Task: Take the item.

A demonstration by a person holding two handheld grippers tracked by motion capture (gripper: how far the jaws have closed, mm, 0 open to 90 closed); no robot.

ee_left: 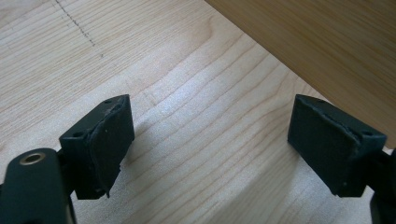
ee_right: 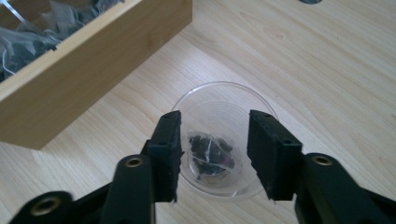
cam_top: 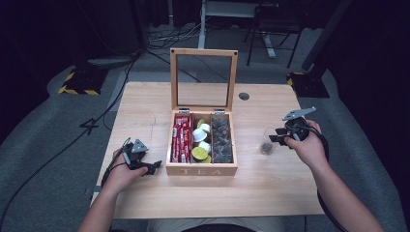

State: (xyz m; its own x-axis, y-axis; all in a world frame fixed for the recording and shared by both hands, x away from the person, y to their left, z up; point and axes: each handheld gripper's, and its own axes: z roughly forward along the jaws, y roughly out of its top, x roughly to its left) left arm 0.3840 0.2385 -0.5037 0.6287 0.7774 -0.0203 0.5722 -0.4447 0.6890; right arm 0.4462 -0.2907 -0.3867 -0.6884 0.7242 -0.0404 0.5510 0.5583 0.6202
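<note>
Tabletop [cam_top: 145, 106] carries an open tea box [cam_top: 201, 170]; a clear cup [ee_right: 224, 140] stands to its right with a tea bag [ee_right: 210, 156] inside. Right claw [ee_right: 214, 154] hovers above, jaws parted, empty. Left claw [ee_left: 210, 144] wide, idle. Risk: descending jaws may tip the light cup.

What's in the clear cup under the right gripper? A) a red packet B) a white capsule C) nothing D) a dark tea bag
D: the right gripper view looks between the open jaws into the clear cup, where a dark tea bag lies on the bottom.
</note>
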